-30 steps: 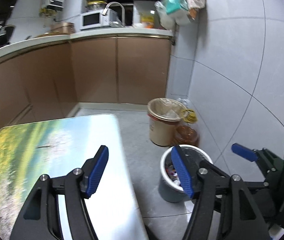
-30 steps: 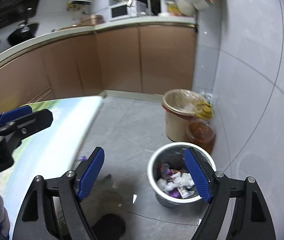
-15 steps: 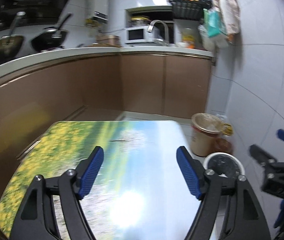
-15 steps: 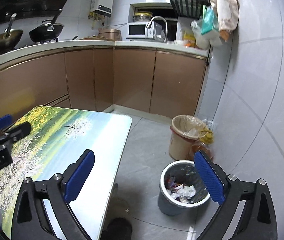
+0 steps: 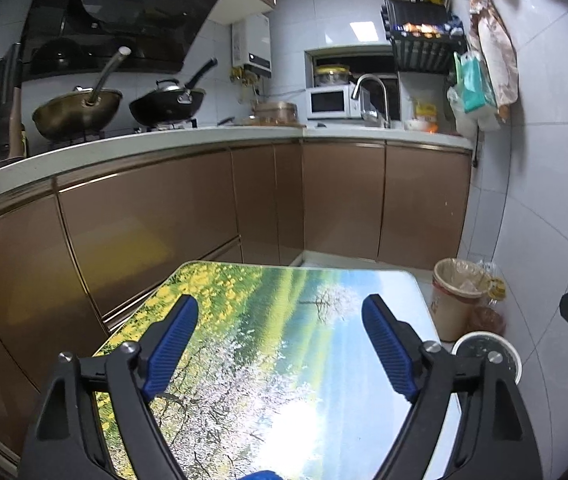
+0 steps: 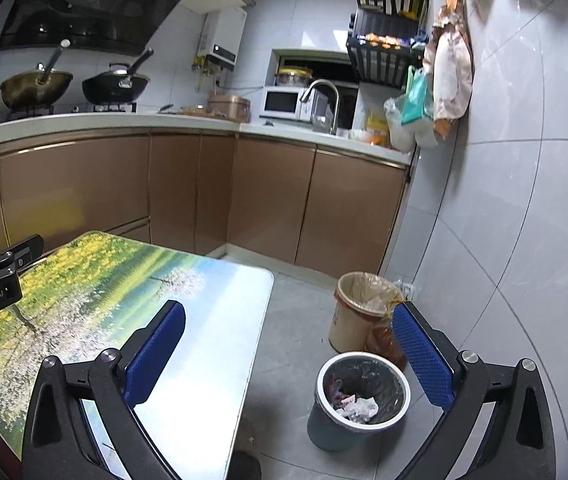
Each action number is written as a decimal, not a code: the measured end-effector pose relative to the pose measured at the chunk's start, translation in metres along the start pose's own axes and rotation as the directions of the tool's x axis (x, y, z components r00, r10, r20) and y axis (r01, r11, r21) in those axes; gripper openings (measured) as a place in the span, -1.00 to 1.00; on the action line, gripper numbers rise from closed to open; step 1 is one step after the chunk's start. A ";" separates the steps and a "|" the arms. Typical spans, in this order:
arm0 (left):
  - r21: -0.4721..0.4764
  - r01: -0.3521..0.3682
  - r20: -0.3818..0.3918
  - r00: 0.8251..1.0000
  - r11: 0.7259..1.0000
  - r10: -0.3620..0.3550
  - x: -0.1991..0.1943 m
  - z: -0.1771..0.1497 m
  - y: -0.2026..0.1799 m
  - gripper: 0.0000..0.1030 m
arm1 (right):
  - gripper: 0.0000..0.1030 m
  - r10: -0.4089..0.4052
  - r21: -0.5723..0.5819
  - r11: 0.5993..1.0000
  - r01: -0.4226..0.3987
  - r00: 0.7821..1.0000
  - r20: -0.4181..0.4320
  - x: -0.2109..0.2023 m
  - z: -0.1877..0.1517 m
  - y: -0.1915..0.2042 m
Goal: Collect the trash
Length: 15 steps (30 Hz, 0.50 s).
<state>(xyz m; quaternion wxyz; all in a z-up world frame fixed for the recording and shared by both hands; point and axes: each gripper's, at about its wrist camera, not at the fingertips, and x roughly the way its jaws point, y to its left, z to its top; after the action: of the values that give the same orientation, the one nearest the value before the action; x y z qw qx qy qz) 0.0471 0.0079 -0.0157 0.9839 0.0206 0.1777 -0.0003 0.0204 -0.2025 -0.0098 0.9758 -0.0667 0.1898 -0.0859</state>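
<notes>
Only right wrist view shows binned trash (image 6: 354,404)

Table (image 5: 268,344) — yellow-flowered meadow print

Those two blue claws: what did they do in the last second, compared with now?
Both rose and tilted up from the floor bin toward the counter. The left gripper swung from the bin over the printed table. The right gripper pulled back higher. Nothing was grabbed or dropped; both stayed open and empty, the trash stayed in the bin.
</notes>
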 end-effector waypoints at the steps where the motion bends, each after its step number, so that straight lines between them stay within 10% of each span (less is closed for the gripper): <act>1: -0.005 0.000 0.010 1.000 1.000 0.000 -0.004 0.001 0.003 0.62 | 0.99 0.001 0.000 1.000 -0.001 1.000 0.007 -0.003 0.001 0.000; 15: -0.010 0.052 0.071 0.996 0.999 -0.052 -0.032 0.008 0.001 0.62 | 0.99 0.007 0.001 1.000 -0.007 0.998 0.064 -0.032 0.006 0.002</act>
<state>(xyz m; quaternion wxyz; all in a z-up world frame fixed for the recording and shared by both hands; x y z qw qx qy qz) 0.0202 0.0087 0.0031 0.9893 0.0102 0.1435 -0.0255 -0.0064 -0.1937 0.0067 0.9817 -0.0681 0.1586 -0.0804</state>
